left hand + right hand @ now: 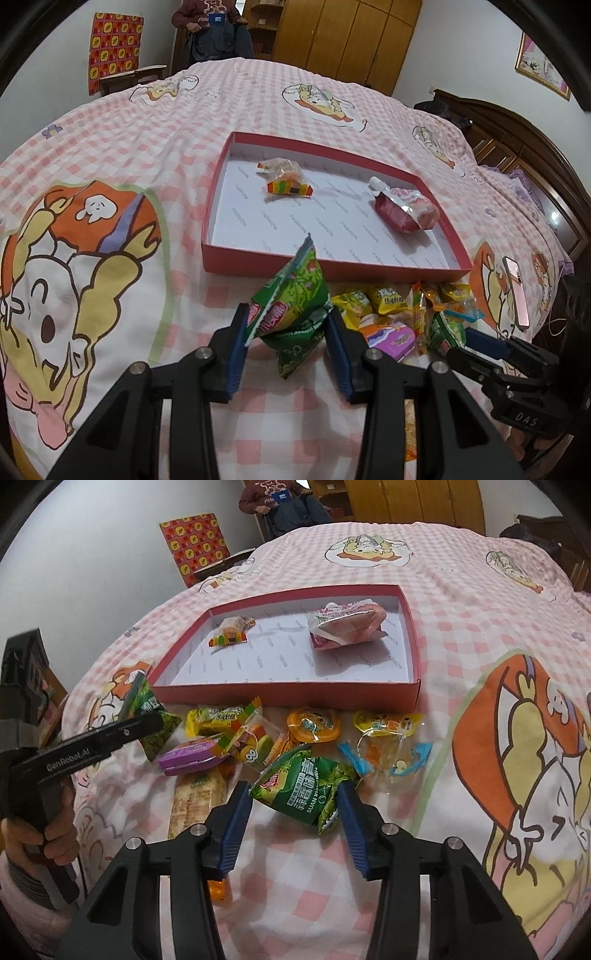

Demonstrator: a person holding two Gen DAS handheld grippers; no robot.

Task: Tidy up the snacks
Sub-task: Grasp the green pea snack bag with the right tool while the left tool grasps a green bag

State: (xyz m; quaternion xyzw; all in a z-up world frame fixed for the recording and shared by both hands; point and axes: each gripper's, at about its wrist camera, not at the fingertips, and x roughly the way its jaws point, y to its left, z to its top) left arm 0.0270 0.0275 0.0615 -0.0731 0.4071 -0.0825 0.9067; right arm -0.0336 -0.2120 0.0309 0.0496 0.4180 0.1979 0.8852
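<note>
A red shallow box lies on the bed with a rainbow candy pack and a pink pouch inside. My left gripper is shut on a green snack packet, lifted just before the box's near wall; it also shows in the right wrist view. My right gripper has its jaws around a second green packet lying on the bed, touching it at both sides. A pile of loose snacks lies in front of the box.
A pink phone lies on the pink checked bedspread to the right. A wooden headboard borders the bed's right side. A seated person and a wardrobe are beyond the far edge.
</note>
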